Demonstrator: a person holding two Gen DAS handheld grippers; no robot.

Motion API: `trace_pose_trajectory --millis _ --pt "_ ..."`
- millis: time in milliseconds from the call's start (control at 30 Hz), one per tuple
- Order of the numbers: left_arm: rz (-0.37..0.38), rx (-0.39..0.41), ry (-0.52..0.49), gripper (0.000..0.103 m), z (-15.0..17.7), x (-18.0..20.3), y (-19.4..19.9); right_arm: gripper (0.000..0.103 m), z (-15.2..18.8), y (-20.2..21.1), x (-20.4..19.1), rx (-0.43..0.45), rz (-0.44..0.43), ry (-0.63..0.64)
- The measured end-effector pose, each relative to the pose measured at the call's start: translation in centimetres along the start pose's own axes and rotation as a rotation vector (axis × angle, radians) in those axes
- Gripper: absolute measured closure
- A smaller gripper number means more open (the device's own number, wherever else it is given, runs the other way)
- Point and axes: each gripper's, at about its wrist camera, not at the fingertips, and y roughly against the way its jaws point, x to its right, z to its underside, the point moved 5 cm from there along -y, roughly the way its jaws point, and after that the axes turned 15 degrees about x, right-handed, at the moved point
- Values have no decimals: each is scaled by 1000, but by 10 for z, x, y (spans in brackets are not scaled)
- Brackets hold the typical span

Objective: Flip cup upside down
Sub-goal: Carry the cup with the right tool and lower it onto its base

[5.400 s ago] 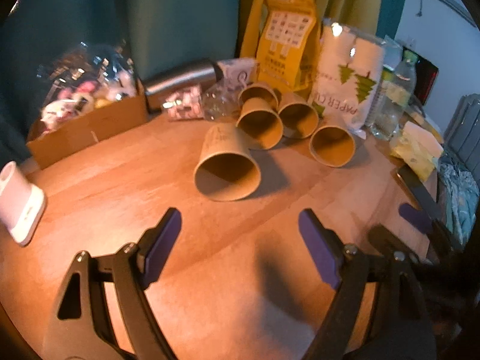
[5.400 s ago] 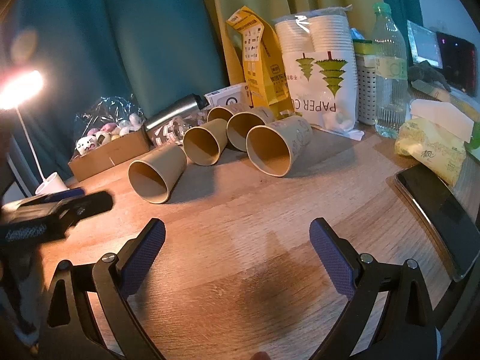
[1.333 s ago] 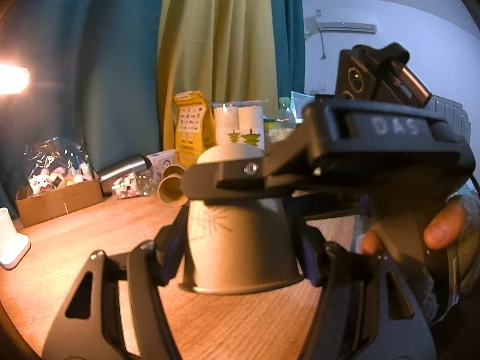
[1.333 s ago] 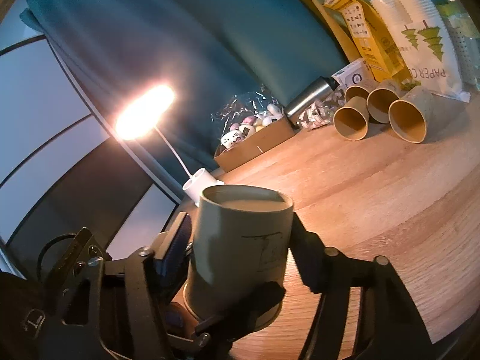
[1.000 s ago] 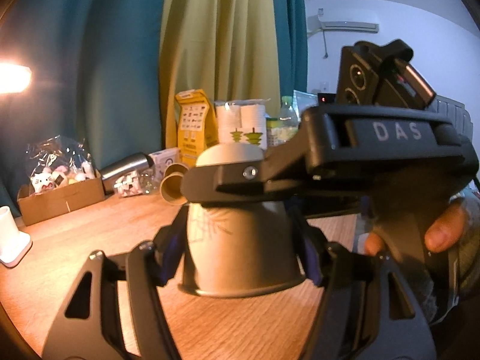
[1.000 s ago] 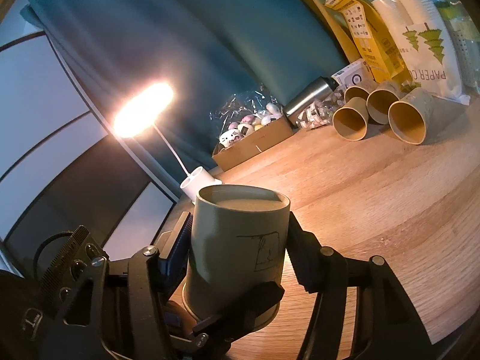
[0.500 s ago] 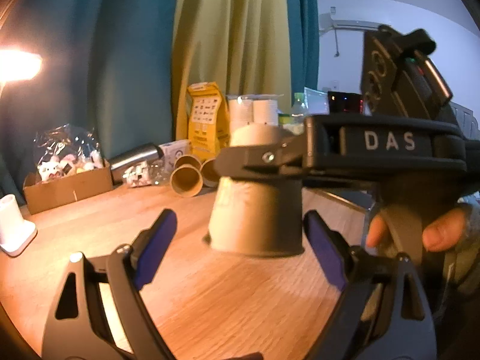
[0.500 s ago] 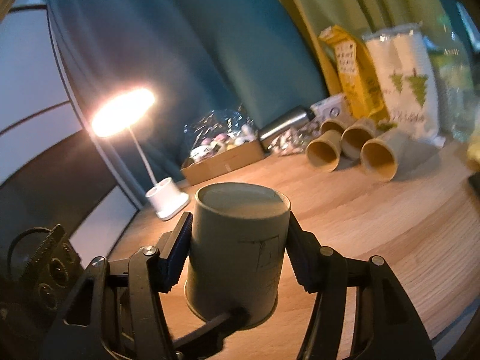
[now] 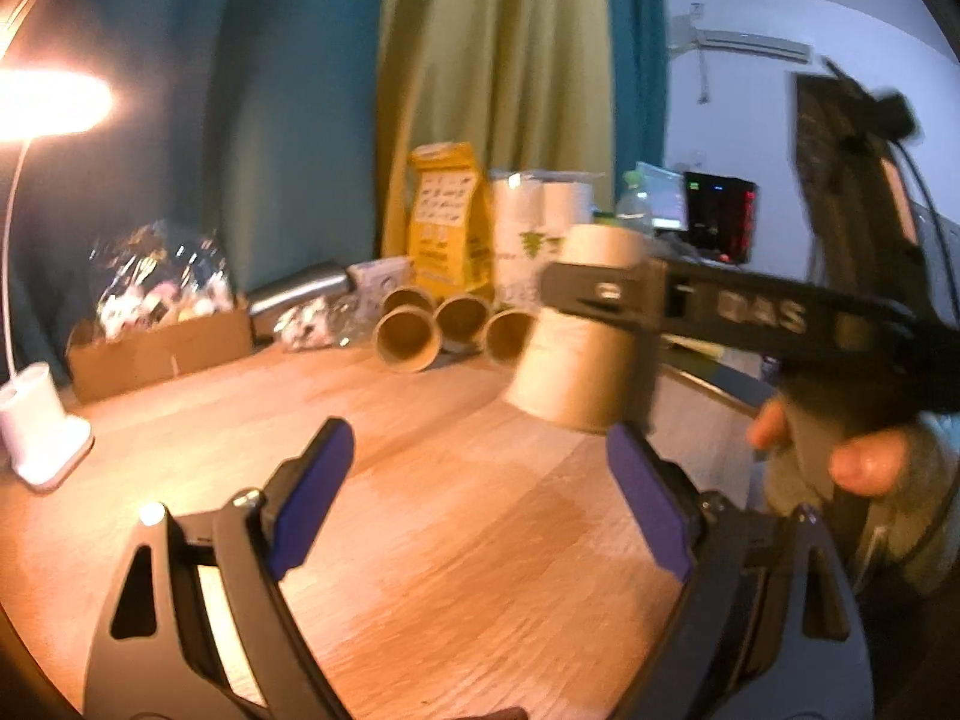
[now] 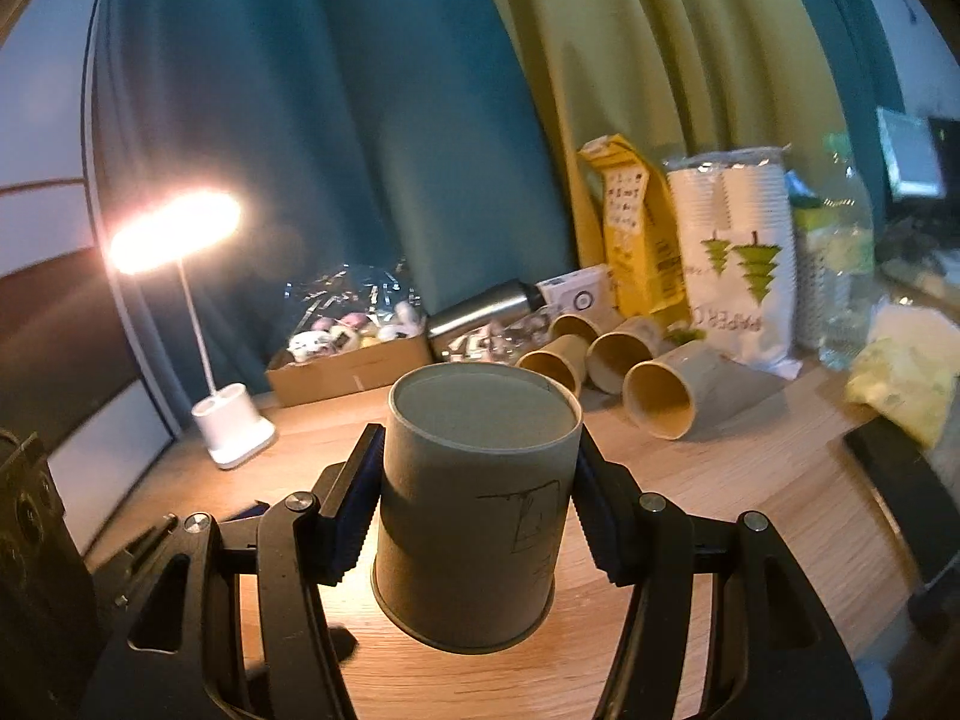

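My right gripper (image 10: 477,507) is shut on a tan paper cup (image 10: 474,504), held upside down with its base on top and its rim low over the wooden table (image 10: 750,480). In the left wrist view the same cup (image 9: 576,354) hangs in the right gripper's black fingers, to the right and beyond my left gripper (image 9: 480,504). The left gripper is open and empty over the table (image 9: 450,540). Three more cups (image 9: 408,339) lie on their sides at the back.
A lit desk lamp with a white base (image 10: 234,426) stands at the left. A cardboard box of wrapped items (image 10: 354,360), a steel flask (image 10: 480,309), a yellow bag (image 10: 636,234), a sleeve of paper cups (image 10: 738,264) and a water bottle (image 10: 840,264) line the back. A dark phone (image 10: 906,492) lies at the right.
My left gripper has let go of the cup, opened wide and drawn back to the left. The right gripper keeps the cup, now upside down and lower over the table.
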Motion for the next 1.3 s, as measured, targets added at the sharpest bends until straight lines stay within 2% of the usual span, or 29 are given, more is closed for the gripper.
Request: trace_pose_trajectory --millis 200,333,767,1000,1300 --pt "-109 -22 29 15 2 -22 -6 41 10 -1 7 10 28 38" --pt "-149 -34 49 15 3 -33 -10 41 24 -5 7 5 70 129" --pt "-203 -62 82 15 8 -48 -15 41 55 -31 14 -100 97 163" --pt "-213 -66 78 15 9 -48 -15 41 61 -37 11 -126 113 189" --pt "-228 -70 80 15 10 -49 -15 41 61 -37 11 -117 120 203"
